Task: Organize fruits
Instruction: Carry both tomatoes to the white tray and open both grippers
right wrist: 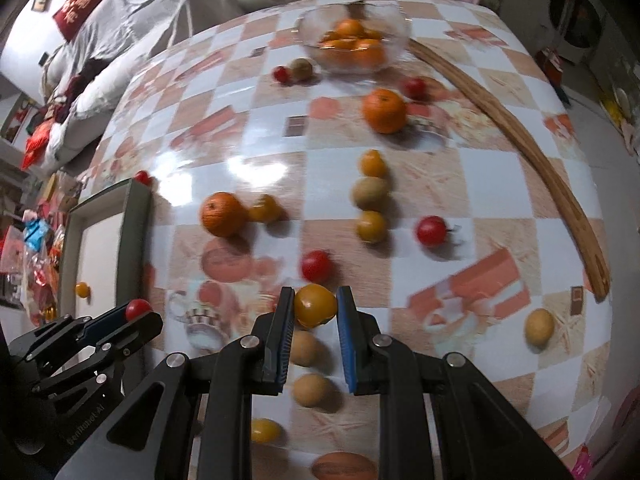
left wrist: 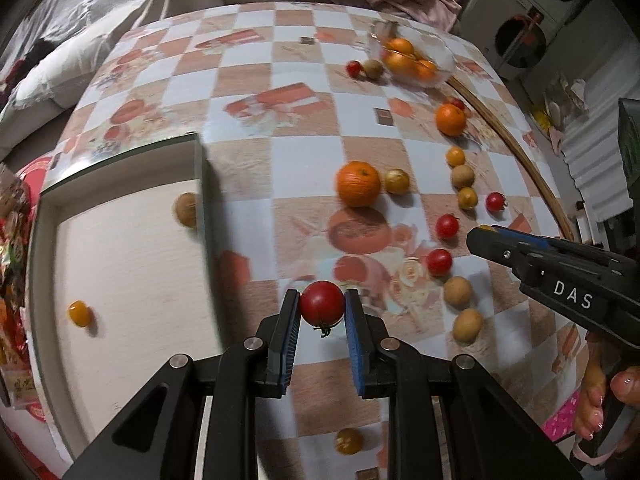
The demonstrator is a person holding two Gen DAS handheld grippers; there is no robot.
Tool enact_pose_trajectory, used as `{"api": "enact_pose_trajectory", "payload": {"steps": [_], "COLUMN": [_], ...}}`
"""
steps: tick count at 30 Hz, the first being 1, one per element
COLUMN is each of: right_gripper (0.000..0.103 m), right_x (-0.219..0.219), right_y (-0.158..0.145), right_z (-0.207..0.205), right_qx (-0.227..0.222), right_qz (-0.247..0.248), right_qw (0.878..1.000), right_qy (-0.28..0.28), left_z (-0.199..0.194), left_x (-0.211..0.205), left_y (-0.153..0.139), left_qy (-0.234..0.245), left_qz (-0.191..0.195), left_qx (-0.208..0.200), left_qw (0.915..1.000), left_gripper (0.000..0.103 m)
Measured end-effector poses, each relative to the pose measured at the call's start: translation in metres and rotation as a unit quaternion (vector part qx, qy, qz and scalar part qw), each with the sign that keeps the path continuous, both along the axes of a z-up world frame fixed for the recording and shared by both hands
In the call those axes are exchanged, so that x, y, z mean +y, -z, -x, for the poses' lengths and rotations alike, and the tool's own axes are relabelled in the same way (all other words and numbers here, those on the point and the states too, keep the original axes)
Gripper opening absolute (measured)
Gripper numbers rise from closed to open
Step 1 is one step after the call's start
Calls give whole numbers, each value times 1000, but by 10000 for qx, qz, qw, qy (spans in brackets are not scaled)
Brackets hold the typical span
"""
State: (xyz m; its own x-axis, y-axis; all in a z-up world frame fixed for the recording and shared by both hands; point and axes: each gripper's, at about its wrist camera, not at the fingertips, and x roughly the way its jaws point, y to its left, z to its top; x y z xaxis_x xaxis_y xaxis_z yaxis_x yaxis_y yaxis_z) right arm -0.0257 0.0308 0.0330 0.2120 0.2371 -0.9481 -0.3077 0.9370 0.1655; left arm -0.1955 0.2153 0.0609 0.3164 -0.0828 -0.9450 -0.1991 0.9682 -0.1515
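Note:
My left gripper (left wrist: 322, 307) is shut on a red cherry tomato (left wrist: 322, 303) and holds it above the table, just right of a white tray (left wrist: 120, 264). The tray holds a brown longan (left wrist: 186, 209) and a yellow tomato (left wrist: 79, 313). My right gripper (right wrist: 315, 306) is shut on a yellow tomato (right wrist: 315, 305) above the table; it also shows in the left wrist view (left wrist: 486, 240). The left gripper shows in the right wrist view (right wrist: 132, 316) with the red tomato (right wrist: 137, 309). Oranges (left wrist: 358, 183), red tomatoes (left wrist: 439, 261), yellow tomatoes and longans (left wrist: 457, 291) lie scattered on the checkered table.
A glass bowl (right wrist: 394, 20) with oranges stands at the table's far side. A curved wooden strip (right wrist: 520, 148) lies along the right edge. A sofa with bedding and clothes is behind the table. Packets lie on the floor left of the tray.

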Motion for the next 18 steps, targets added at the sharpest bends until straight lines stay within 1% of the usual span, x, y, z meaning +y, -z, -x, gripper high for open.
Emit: {"api": "enact_pose_trajectory", "payload": {"steps": [11, 18], "right_gripper": [23, 23], "right_x": [76, 133], "right_y": [-8, -11], "right_z": [14, 20], "right_qx": [-23, -2], "right_qz": [-84, -195], "right_qw": [9977, 9936], "right_qy": [-677, -1113], "left_z": [32, 42], "left_x": [66, 122], "left_y": [-6, -7], "left_qy": [-635, -1075], "left_qz": [-109, -325], "left_qx": [-80, -155], "left_qw": [9979, 9935], "left_gripper": [24, 24]}}
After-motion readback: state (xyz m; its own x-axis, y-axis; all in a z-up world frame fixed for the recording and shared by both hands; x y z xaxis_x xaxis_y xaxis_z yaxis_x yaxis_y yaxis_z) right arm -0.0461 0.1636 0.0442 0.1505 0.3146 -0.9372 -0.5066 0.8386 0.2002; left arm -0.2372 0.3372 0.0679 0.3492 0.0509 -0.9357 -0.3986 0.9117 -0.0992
